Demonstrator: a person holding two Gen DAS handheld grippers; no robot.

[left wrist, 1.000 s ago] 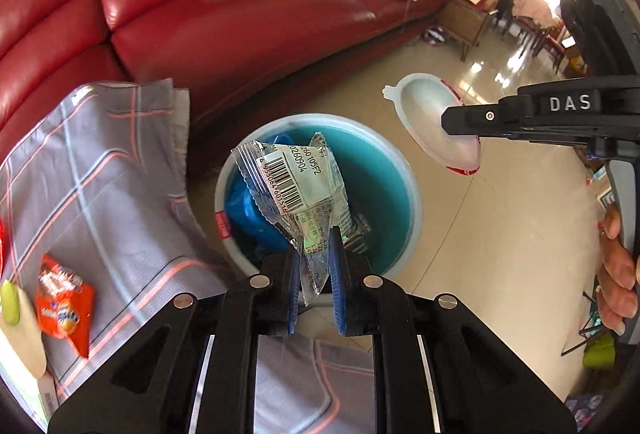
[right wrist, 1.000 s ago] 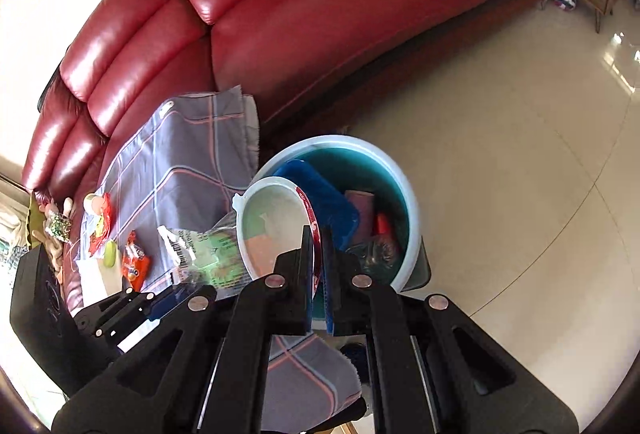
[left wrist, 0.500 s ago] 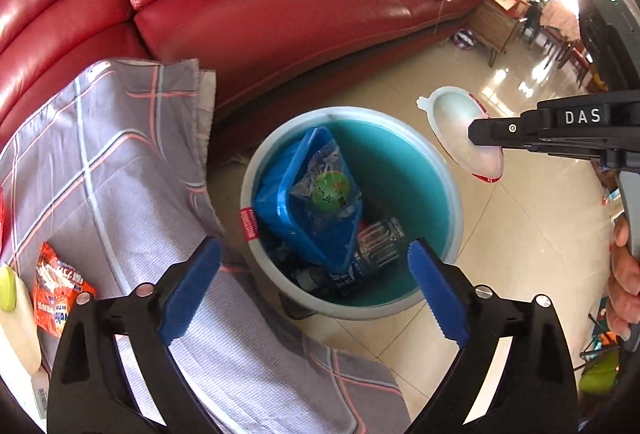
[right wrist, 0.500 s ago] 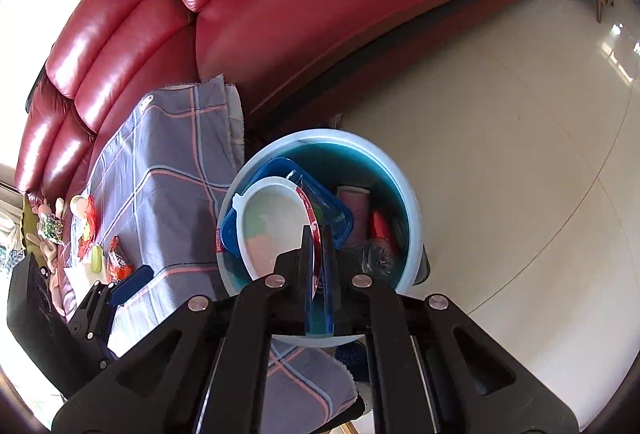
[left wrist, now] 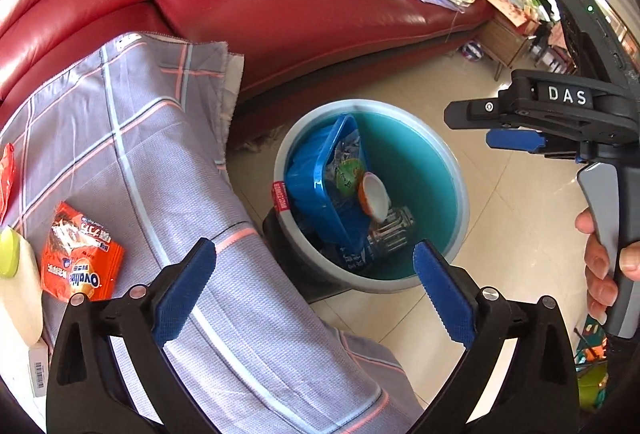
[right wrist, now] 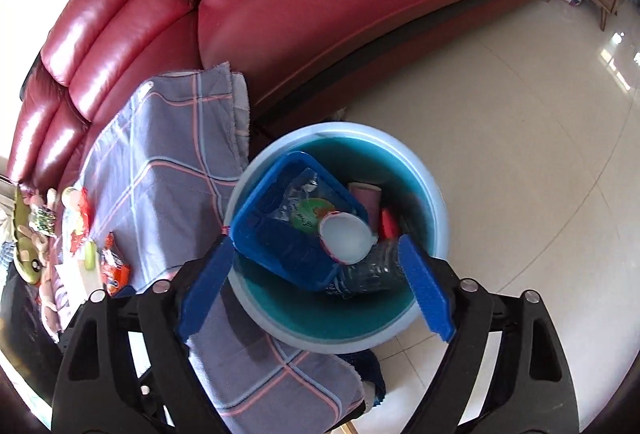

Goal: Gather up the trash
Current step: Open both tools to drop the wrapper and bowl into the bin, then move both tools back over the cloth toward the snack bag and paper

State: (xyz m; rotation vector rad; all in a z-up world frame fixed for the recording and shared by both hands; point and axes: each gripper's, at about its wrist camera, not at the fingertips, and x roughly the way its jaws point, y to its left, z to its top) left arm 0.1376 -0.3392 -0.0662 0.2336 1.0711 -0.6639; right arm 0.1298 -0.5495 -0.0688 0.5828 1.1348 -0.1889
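Observation:
A pale blue bin [left wrist: 462, 190] [right wrist: 440, 210] stands on the floor beside the cloth-covered table. Inside lie a blue tray [left wrist: 316, 190] [right wrist: 272, 238], a clear wrapper [left wrist: 348, 170] [right wrist: 304, 202], a white lid [left wrist: 375, 194] [right wrist: 346, 239] and a crushed bottle [left wrist: 390, 230]. My left gripper [left wrist: 312, 260] hangs over the bin's near rim, its jaws opening, with nothing between them. Straight above the bin, my right gripper [right wrist: 316, 240] [left wrist: 480, 126] has its jaws opening too, and they hold nothing.
An orange Ovaltine packet [left wrist: 80, 262] and a white bottle with a yellow cap [left wrist: 16, 274] lie on the grey plaid cloth [left wrist: 120, 154]. More small wrappers [right wrist: 80, 218] sit at its far end. A red sofa [left wrist: 280, 14] stands behind. A hand [left wrist: 600, 266] grips the right handle.
The left gripper opened and the clear wrapper dropped into the bin. Then the right gripper opened and the white lid fell in on top. Both grippers shifted slightly.

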